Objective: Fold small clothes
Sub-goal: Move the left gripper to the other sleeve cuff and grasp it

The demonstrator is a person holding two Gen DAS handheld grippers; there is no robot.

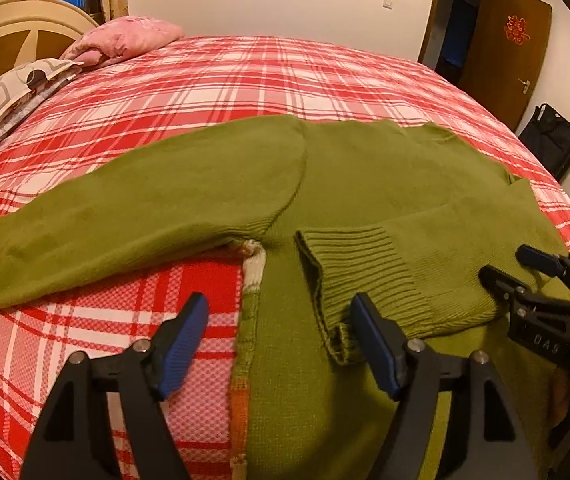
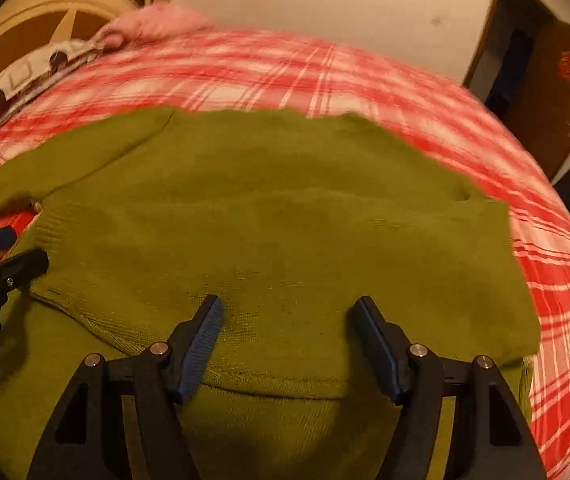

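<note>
A: So, where is the sweater (image 1: 365, 176) lying?

B: Flat on the bed (image 1: 245, 76), on its red plaid cover; one sleeve (image 1: 133, 216) stretches out to the left of the sweater's body; the other sleeve (image 1: 425, 256) is folded across the body, its ribbed cuff (image 1: 365, 272) lying on top.

A: And the left gripper (image 1: 281, 340)?

B: Released; its jaws stand wide apart over the sweater's near left edge, one finger above the bed cover, the other beside the cuff; nothing is pinched between them.

A: The right gripper (image 2: 287, 344)?

B: Also spread open, hovering over the folded sleeve on the sweater's right half; it grasps nothing; that view is blurred.

A: Anything beyond the sweater?

B: A pink pillow (image 1: 125, 38) at the bed's far left; a brown door (image 1: 505, 48) to the far right.
</note>
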